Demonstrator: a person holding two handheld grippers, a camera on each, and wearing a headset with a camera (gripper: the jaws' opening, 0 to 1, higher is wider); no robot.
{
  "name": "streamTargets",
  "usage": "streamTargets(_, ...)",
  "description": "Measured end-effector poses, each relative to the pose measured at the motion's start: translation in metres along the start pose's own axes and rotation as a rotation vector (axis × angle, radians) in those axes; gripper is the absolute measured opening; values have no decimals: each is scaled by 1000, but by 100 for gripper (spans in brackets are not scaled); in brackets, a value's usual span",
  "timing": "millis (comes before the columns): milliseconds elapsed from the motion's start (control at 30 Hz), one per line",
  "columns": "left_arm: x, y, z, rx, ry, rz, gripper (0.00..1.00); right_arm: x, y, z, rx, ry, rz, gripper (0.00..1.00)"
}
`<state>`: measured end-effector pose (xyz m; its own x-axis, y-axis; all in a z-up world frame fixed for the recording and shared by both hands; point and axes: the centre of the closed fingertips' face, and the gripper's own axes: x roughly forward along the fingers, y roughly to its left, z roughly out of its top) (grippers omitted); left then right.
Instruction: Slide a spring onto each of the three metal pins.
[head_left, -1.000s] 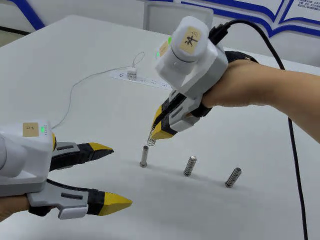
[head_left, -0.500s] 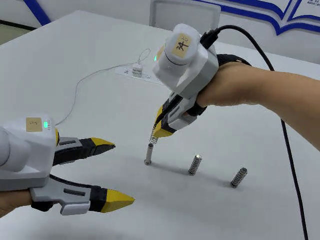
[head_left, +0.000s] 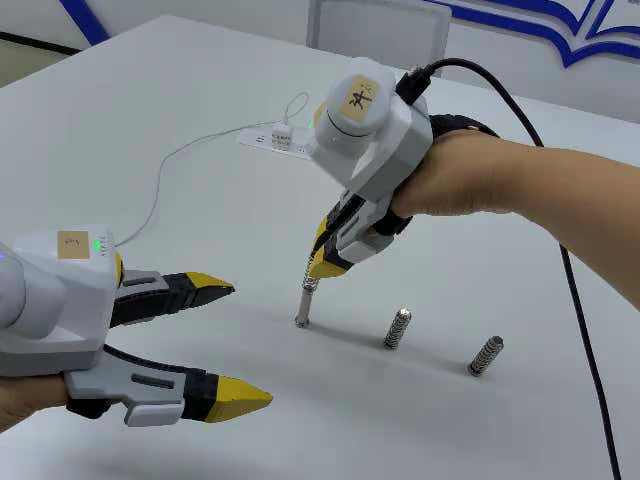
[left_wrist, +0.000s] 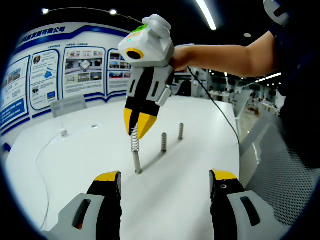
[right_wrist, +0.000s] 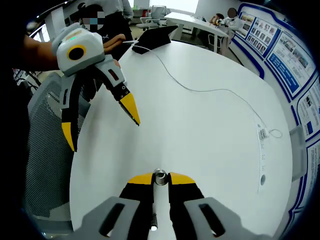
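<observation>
Three metal pins stand in a row on the white table (head_left: 150, 120). The left pin (head_left: 303, 309) has a spring (head_left: 310, 280) sitting over its top end, and my right gripper (head_left: 327, 263) is shut on that spring from above. In the left gripper view the spring (left_wrist: 134, 140) hangs from the yellow tips over the pin (left_wrist: 136, 163). The middle pin (head_left: 397, 328) and the right pin (head_left: 485, 355) each carry a spring. My left gripper (head_left: 235, 345) stands open at the near left, apart from the pins. The right gripper view shows the spring's end (right_wrist: 159, 176) between its tips.
A white cable (head_left: 165, 165) runs across the table to a small plug and strip (head_left: 280, 140) at the back. A black cable (head_left: 585, 330) trails from the right gripper along the right side. A chair back (head_left: 375, 30) stands behind the table.
The right gripper has lowered the spring so that it now sits over the top of the left pin. The head camera has shifted; the left gripper has stayed open.
</observation>
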<state>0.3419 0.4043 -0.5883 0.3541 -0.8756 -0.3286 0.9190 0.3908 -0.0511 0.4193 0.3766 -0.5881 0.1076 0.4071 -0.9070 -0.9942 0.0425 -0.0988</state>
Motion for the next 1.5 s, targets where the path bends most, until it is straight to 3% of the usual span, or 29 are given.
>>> streamTargets(1100,0,0,-4,-7,16,-3,71,38,3,-16,43,61,40,12)
streamTargets(1500,0,1,-4,-10,19,-3,71,49,3,-23,66,57,42,12)
